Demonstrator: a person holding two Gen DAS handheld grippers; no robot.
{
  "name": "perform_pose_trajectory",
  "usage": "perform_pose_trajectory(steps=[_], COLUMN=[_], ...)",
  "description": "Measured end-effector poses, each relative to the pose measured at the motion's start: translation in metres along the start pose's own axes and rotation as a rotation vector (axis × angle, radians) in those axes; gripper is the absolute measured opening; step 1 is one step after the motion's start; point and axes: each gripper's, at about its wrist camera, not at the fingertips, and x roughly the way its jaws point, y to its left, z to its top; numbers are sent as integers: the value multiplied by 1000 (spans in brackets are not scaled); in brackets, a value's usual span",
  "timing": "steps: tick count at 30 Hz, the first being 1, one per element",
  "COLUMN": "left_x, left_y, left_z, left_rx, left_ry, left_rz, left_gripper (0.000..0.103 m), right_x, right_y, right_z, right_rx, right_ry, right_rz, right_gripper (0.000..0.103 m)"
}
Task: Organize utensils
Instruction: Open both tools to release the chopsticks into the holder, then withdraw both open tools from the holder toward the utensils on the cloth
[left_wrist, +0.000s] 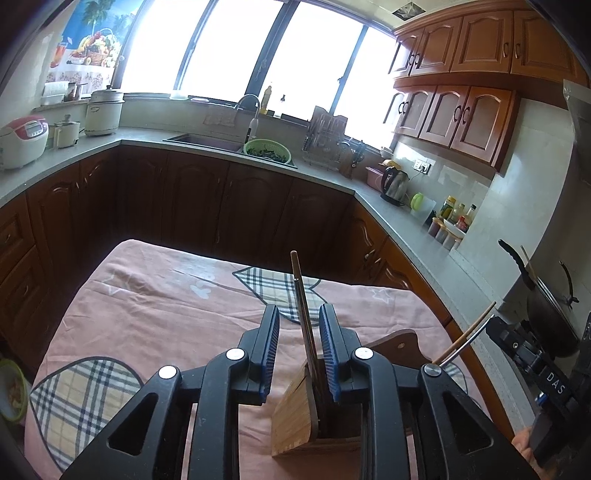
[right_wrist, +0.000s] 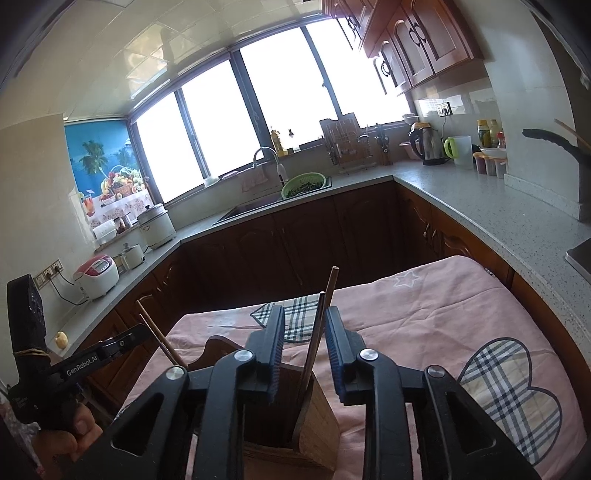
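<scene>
Two chopsticks upright in holder, tips up | both grippers' fingers spread

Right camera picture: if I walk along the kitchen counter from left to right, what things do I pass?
Rice cooker → white pot → faucet → green colander → dish rack → kettle → green-lidded jug.

Two chopsticks stand upright (slightly tilted) in the bamboo holder on the pink cloth.
</scene>
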Motion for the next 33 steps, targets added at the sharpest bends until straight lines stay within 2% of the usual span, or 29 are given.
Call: perform_pose_trajectory(steps=[1, 2, 3, 4, 5, 7, 8, 10, 13, 22, 33], left_x=[-2, -6, -9, -13, -20, -34, -42, -56, -77, -134, -184], left_y=[0, 1, 1, 3, 4, 7, 8, 11, 16, 25, 34], left_z=[-1, -1, -3, -4, -6, -10, -13, -19, -32, -67, -100], left_rx=[0, -2, -5, -11, -16, -18, -15, -13, -27, -37, -56], left_ry=[0, 2, 3, 5, 0, -17, -21, -18, -3, 50, 117], left_rz=[0, 0, 3, 9, 14, 21, 29, 36, 34, 52, 64], left_gripper=[26, 33, 48, 56, 68, 78, 81, 81, 82, 83, 83], right_x=[-3, -5, -7, -10, -13, -22, -27, -39, -54, -90, -127], right_y=[0, -1, -2, -3, -3, -5, -5, -5, -5, -4, -7], right_z=[0, -1, -1, -2, -2, -4, -5, -9, -17, -49, -93], right_rx=[4, 10, 16, 22, 28, 36, 38, 38, 47, 63, 68], right_ry=[-5, -9, -11, -13, -15, -25, -33, -43, -42, 2, 57], right_rz=[1, 4, 6, 10, 14, 26, 28, 30, 34, 48, 30], right_gripper=[44, 46, 47, 53, 57, 79, 82, 89, 90, 92, 92])
